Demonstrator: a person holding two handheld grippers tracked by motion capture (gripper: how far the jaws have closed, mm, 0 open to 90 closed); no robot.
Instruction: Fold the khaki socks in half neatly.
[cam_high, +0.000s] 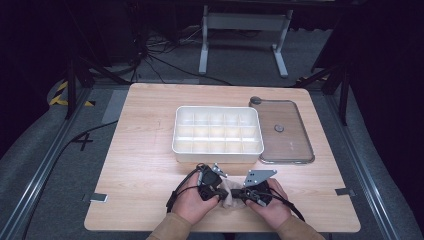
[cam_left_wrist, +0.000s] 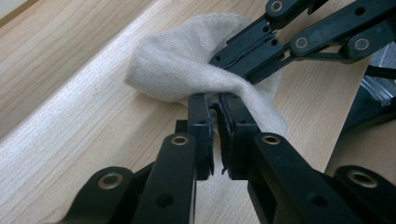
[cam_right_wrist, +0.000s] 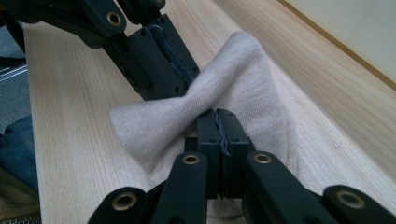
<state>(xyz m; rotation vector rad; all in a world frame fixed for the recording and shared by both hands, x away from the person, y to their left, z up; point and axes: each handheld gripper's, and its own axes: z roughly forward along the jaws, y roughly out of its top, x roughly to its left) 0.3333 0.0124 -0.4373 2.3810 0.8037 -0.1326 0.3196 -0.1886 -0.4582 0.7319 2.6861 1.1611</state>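
Observation:
A small beige knitted cloth lies bunched on the wooden table near its front edge, between the person's two hands. My left gripper is shut on one side of it and my right gripper is shut on the other. In the left gripper view the cloth is pinched in my left gripper, with the right gripper clamped on it farther off. In the right gripper view the cloth fans out like a bow from my right gripper, and the left gripper grips its far edge.
A white box with several compartments stands at the table's middle, just beyond the hands. Its clear lid lies flat to the right of it. The table's front edge runs close under the forearms.

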